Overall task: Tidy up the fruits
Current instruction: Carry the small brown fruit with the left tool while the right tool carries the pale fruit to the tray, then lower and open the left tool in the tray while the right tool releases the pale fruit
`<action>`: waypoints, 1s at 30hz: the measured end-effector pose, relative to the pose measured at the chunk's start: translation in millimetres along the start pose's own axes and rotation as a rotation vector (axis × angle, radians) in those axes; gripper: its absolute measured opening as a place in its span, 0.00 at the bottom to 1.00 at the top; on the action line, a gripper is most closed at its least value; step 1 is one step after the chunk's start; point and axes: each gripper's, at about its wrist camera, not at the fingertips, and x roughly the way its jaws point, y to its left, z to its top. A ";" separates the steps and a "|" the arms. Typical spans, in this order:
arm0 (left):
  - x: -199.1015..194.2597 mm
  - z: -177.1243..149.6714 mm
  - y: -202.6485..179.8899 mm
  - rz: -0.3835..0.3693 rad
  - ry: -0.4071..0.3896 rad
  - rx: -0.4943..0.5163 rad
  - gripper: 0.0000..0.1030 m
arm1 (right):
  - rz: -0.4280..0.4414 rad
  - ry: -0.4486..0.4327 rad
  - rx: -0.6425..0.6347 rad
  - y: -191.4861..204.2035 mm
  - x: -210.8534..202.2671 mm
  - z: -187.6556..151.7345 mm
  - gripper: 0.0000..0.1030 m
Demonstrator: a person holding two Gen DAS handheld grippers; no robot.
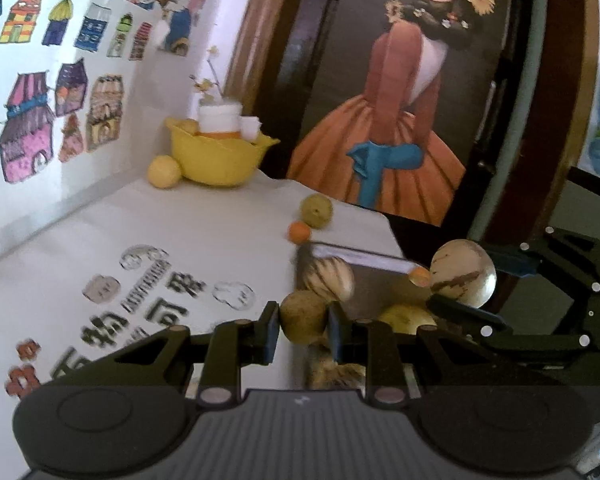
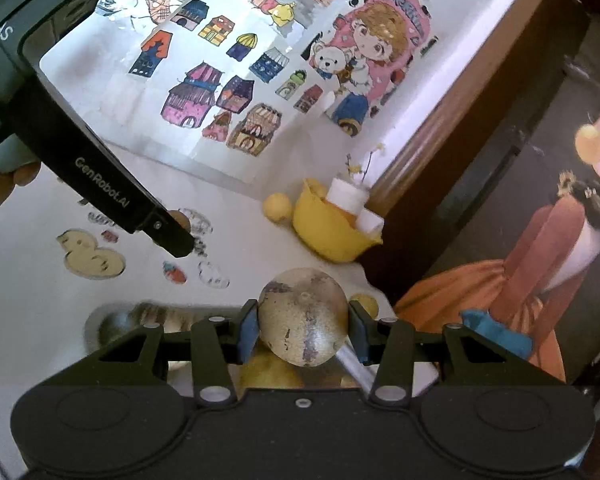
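My left gripper (image 1: pixel 304 326) is shut on a yellow-brown round fruit (image 1: pixel 303 317), held over the near edge of a metal tray (image 1: pixel 364 258) that holds a striped pale melon (image 1: pixel 329 278) and a yellow fruit (image 1: pixel 406 318). My right gripper (image 2: pixel 302 328) is shut on a pale blotched round fruit (image 2: pixel 303 316), above the same tray (image 2: pixel 100 318); it also shows at the right of the left wrist view (image 1: pixel 463 273). A green-yellow fruit (image 1: pixel 317 210) and a small orange (image 1: pixel 299 232) lie on the table beyond the tray.
A yellow bowl (image 1: pixel 216 158) with white cups and fruit stands at the table's far corner, a yellow fruit (image 1: pixel 164 172) beside it. The white tablecloth (image 1: pixel 160 240) carries printed characters. Sticker-covered wall to the left; a framed painting (image 1: pixel 400 120) stands behind the table.
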 end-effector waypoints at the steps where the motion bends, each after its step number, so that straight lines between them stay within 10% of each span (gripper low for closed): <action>1: -0.9 -3.7 -4.0 -0.012 0.009 0.004 0.27 | 0.000 0.008 0.002 1.6 -5.1 -3.8 0.47; 30: 22.7 -52.0 -54.6 -0.065 0.154 0.008 0.27 | 0.033 0.103 0.080 5.2 -28.4 -72.0 0.47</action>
